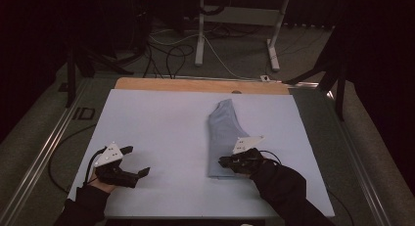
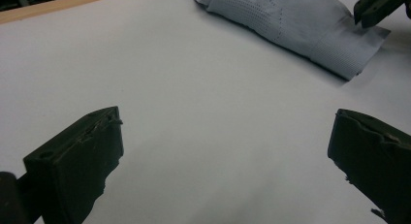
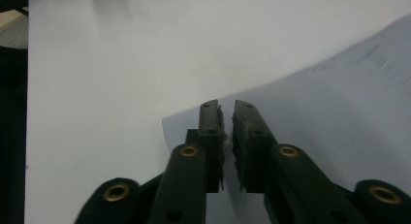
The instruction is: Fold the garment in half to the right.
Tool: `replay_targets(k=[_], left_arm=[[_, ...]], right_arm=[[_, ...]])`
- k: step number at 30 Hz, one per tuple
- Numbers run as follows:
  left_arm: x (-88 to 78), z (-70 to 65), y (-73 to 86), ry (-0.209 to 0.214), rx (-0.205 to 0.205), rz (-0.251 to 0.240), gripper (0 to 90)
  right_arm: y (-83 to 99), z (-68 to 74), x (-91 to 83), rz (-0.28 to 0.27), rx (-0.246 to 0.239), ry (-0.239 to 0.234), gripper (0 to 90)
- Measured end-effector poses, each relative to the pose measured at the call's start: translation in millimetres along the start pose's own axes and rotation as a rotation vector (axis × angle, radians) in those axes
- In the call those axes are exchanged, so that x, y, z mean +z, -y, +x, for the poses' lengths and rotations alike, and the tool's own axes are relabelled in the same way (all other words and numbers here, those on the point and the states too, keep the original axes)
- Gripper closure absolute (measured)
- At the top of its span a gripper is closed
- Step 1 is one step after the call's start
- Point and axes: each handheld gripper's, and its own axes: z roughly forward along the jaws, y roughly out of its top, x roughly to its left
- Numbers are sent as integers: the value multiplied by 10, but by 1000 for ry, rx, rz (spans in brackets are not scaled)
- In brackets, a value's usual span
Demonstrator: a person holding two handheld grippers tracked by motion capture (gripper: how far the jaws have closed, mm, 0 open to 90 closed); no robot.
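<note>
A pale blue folded cloth (image 1: 225, 133) lies lengthwise right of centre on the white sheet (image 1: 156, 123). My right gripper (image 1: 221, 162) hovers over the cloth's near end. Its jaws stand a narrow slit apart, and in the right gripper view (image 3: 227, 105) nothing is between them, with the cloth (image 3: 339, 103) spread below. My left gripper (image 1: 139, 160) rests at the sheet's near left, open wide and holding nothing. In the left gripper view (image 2: 228, 122) bare sheet lies between its jaws. Farther off there I see the cloth (image 2: 300, 25) and the right gripper's tip (image 2: 375, 8).
The sheet covers a wooden table whose far edge (image 1: 195, 84) shows. Beyond it stand white desk legs (image 1: 200, 30) and loose cables (image 1: 171, 55) on the floor. A metal rail (image 1: 44, 147) runs along the left side.
</note>
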Motion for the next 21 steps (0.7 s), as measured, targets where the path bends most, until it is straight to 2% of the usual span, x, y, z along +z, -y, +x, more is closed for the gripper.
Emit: replay_targets(k=[5,10,12,14,16,21], left_arm=[[0,-1,2,0,2,3,5],[-1,2,3,1,0,0,5],[1,6,4,2,-2,2,5],[-2,4,4,3,-3,1,5],[-1,2,2,5,0,2,5],[-2,5,4,8,0,4,5]], right_arm=[[-100,-73,-34,-27,18,8,474],[-147,-114,-40,-44,27,9,238],[-156,-129,-35,-42,38,-18,122],[-160,-148,-24,-48,53,-39,110],[-164,-156,-14,-41,55,-41,92],[-167,-206,-37,-81,60,-5,92]])
